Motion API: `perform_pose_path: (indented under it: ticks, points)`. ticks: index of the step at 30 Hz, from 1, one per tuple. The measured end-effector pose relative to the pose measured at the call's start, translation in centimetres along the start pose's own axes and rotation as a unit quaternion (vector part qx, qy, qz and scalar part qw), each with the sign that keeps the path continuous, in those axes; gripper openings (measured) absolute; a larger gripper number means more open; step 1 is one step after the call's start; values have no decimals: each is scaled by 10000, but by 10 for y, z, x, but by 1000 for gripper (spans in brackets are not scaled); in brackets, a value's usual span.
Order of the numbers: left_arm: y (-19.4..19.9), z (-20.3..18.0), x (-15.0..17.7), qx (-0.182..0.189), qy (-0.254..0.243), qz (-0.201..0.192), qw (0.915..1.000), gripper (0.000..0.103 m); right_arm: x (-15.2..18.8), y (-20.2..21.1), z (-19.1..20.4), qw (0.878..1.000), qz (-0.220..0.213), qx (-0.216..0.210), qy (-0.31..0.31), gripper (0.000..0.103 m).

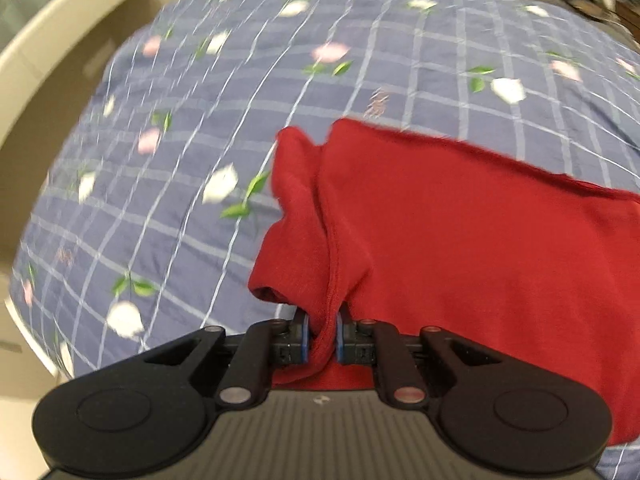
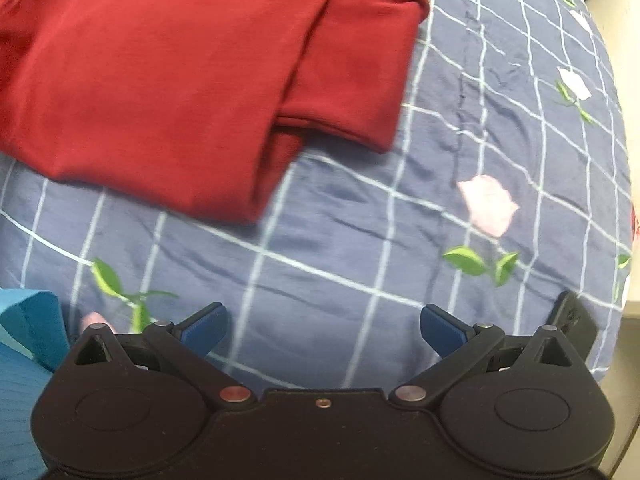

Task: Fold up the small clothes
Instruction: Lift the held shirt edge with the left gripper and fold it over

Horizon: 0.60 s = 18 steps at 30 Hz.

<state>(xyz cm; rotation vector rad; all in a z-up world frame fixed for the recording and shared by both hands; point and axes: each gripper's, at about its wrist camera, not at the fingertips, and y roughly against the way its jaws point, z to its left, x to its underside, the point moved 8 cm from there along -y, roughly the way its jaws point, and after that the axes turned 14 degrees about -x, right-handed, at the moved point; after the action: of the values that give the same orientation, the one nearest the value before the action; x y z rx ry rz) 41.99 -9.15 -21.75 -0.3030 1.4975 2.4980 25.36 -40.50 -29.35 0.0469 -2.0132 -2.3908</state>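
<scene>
Red garment [image 1: 460,240] on bedsheet [image 1: 180,140], hem clamped in left claw [image 1: 321,334]; right claw [image 2: 322,330] apart, garment at 11 o'clock.

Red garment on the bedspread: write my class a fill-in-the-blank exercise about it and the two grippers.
1. The left gripper is shut on the ____ garment.
2. The right gripper hangs ____, holding nothing.
3. The checked bedspread under the garment is mainly ____ in colour.
4. In the right wrist view, a ____ cloth shows at the lower left edge.

Missing words: red; open; blue; teal
</scene>
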Motion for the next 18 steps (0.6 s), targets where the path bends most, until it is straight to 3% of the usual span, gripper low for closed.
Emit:
perform_pose_path:
  ticks: [5,11,15,18]
  points:
    - [46,-39,-6,16,-488,-731,9961,12,6,5,-20,9999,-39,-25,125,102]
    - [111,-119,7,321,-1432,-1603,9761,12,12,7,-58,9999,-47,55,122,102]
    - [142,-175,30,661,-1966,-1822,9611,12,18,11,-90,9999,-59,145,-58,102]
    - [147,-209,48,857,-2234,-1725,9555,12,23,14,-111,9996,-71,204,-170,102]
